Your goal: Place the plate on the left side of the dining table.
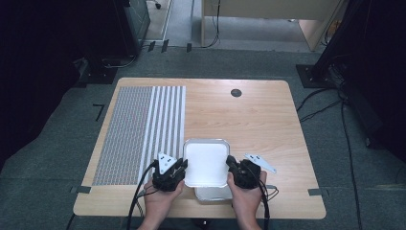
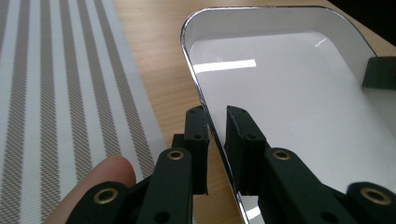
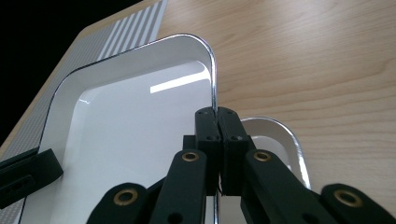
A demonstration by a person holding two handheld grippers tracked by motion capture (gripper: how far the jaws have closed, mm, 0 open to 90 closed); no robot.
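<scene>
Two grippers flank the white tray (image 1: 207,163) near the table's (image 1: 258,115) front edge: the left gripper (image 2: 215,135) straddles its rim, jaws parted; the right gripper (image 3: 217,140) pinches the opposite rim tight.

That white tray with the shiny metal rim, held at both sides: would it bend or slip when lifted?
The white tray with a shiny metal rim looks stiff: its thin rim holds a clean curve. Its glossy surface suggests slipperiness, though the right gripper clamps the rim while the left gripper straddles it with a gap, so it might tilt.
</scene>
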